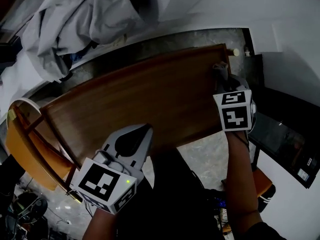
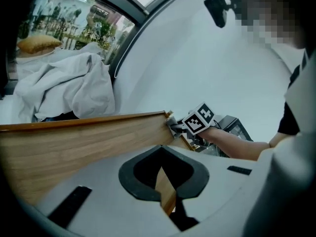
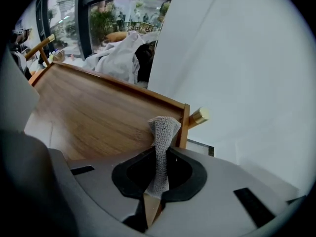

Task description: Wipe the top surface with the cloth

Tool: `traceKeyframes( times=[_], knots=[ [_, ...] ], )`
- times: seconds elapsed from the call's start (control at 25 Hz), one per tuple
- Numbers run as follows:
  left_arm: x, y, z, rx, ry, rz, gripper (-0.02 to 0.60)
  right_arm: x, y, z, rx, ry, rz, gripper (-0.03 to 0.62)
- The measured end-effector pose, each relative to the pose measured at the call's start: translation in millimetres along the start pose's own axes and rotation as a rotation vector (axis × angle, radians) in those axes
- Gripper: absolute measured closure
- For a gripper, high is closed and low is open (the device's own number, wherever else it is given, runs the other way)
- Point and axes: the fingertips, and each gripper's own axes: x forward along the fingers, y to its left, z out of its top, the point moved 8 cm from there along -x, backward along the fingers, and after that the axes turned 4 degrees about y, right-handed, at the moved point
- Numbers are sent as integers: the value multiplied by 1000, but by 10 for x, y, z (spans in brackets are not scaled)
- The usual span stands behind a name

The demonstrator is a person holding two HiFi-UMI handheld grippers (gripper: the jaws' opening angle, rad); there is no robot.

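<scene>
The brown wooden top (image 1: 150,99) runs across the head view, and its edge (image 2: 74,142) shows in the left gripper view. My right gripper (image 1: 220,74) is at the top's far right corner, shut on a strip of grey mesh cloth (image 3: 163,142). The strip sticks up from between the jaws of the right gripper (image 3: 157,184) in its own view, in front of the corner rail. My left gripper (image 1: 144,132) hovers at the near edge of the top, shut with nothing in it. The left gripper (image 2: 163,181) looks along the near edge towards the right gripper's marker cube (image 2: 200,118).
A heap of white fabric (image 1: 75,24) lies beyond the far left of the top. A curved wooden chair (image 1: 25,139) stands at the left end. A brass knob (image 3: 199,115) sticks out at the right corner by the white wall. A black device (image 1: 285,139) sits lower right.
</scene>
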Motion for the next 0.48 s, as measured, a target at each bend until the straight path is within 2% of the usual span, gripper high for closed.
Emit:
traceKeyframes(
  times=[0.08,0.16,0.32,0.48],
  knots=[
    [-210,96,-62,-11,-14,14,571,-90,102,73,-14,-19,-15,554],
    [-465,215,-134,-25,-23,34,571,-251,410,244,-34,-97,34,554],
    [-1043,463,-216,-63,-55,96,571,-562,1503,664,-28,-269,319,554],
    [-1606,699,-413,-88,-94,178,571,-784,2670,951,-20,-335,615,554]
  ],
)
